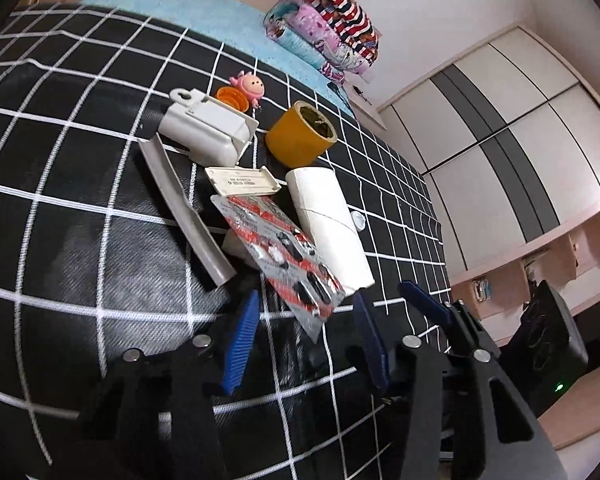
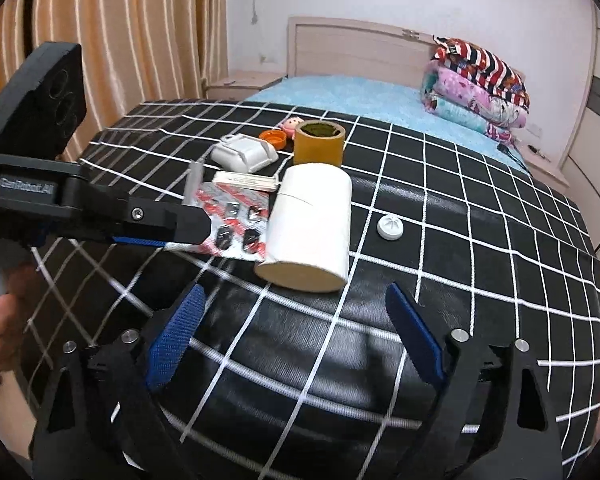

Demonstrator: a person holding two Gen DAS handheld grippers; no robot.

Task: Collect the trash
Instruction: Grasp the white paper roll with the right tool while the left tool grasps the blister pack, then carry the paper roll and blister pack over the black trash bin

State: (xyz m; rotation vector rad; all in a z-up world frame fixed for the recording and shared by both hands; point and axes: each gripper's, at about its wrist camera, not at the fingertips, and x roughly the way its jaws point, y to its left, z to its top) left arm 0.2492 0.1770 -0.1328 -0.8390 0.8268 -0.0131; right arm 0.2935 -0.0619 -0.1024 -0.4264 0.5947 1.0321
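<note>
A heap of trash lies on a black checked cloth (image 1: 80, 208): a silver-red pill blister (image 1: 284, 256), a white cardboard tube (image 1: 328, 224), a yellow tape roll (image 1: 300, 134), a white plastic case (image 1: 204, 130), a grey curved strip (image 1: 184, 208), a flat white plate (image 1: 242, 180), an orange cap (image 1: 232, 98) and a white cap (image 2: 390, 227). My left gripper (image 1: 306, 340) is open, its blue fingers either side of the blister's near corner. My right gripper (image 2: 296, 332) is open and empty just short of the tube (image 2: 310, 228).
A pink toy (image 1: 250, 88) lies behind the orange cap. Folded blankets (image 2: 476, 88) sit on the blue bed beyond the cloth. Curtains hang at left in the right wrist view; wardrobes (image 1: 500, 128) and shelves stand at right in the left wrist view.
</note>
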